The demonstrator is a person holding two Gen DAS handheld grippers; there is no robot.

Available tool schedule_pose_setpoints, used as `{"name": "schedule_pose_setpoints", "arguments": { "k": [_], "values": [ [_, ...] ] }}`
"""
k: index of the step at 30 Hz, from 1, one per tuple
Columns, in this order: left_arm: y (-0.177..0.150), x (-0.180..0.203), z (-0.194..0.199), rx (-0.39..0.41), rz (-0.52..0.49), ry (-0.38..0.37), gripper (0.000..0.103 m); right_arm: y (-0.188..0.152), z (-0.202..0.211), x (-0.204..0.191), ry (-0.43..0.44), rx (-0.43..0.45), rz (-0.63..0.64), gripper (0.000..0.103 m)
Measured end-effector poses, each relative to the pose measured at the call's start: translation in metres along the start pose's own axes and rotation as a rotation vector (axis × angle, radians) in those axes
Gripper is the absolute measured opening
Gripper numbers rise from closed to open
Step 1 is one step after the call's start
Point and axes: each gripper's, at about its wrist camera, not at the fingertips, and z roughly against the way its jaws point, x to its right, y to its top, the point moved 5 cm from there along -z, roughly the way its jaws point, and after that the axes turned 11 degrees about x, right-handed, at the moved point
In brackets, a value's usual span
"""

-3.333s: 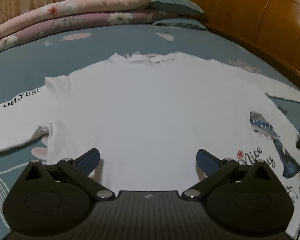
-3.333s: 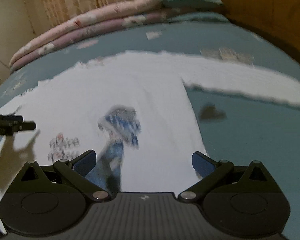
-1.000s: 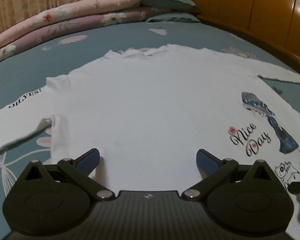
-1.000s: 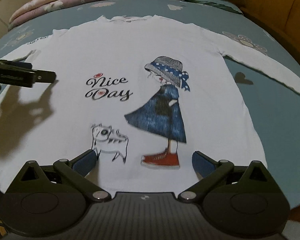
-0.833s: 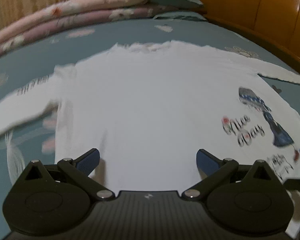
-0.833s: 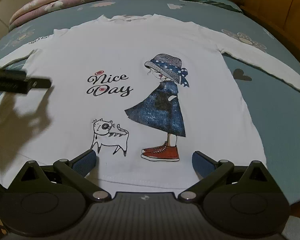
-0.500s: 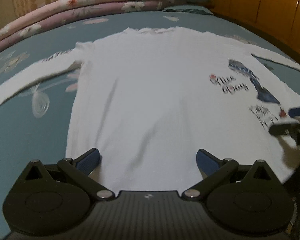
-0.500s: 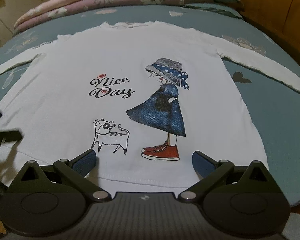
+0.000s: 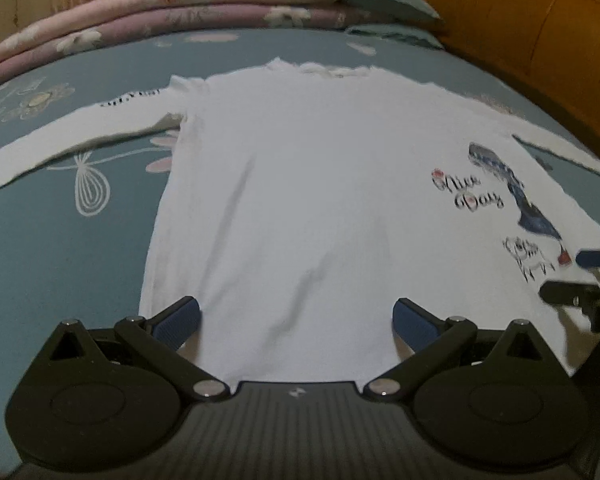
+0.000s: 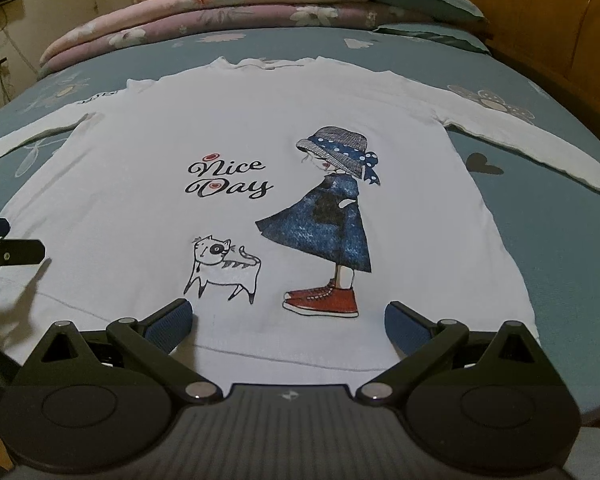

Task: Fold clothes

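— Where do we stand with the white shirt?

— It lies flat, print side up, on the blue bedsheet, nothing folded yet. Our left gripper hangs over the near-left part of the hem and our right gripper over the near-right part; both have their jaws spread wide and hold nothing.

— Which way does it point?

— Collar at the far end, toward the stacked quilts; hem nearest us. So its long axis runs near to far, and the sleeves stretch out to left and right across the bed.

— How do we do this step well?

— We judge the first move is a grasp at the hem corners. Each gripper should slide out to its own corner, come down low and pinch both layers of fabric together, not just the top one. Then we lift evenly, so the hem stays straight and the fold lands square, without dragging the sleeves askew.
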Motion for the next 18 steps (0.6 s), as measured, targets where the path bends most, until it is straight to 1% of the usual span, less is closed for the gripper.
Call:
{"name": "schedule_pose_setpoints", "arguments": {
  "k": [2,7,12,14,18],
  "values": [
    [0.005,-0.005,0.003,-0.007,0.012,-0.005,0.102,-0.001,0.001,-0.001,0.0,0.007,0.0,0.103],
    [0.052,-0.03,-0.006,0.037,0.157,-0.061,0.102,-0.004,0.002,-0.001,0.005,0.051,0.006,0.103],
    [0.094,-0.039,-0.047,0.054,0.232,-0.088,0.102,-0.005,0.003,-0.002,0.008,0.057,0.008,0.103],
    [0.099,-0.041,-0.066,0.043,0.26,-0.101,0.102,-0.005,0.003,-0.002,0.012,0.061,0.01,0.103],
    [0.093,-0.051,-0.1,-0.009,0.34,-0.11,0.102,-0.006,0.005,-0.001,0.027,0.071,0.018,0.103]
  ]
}}
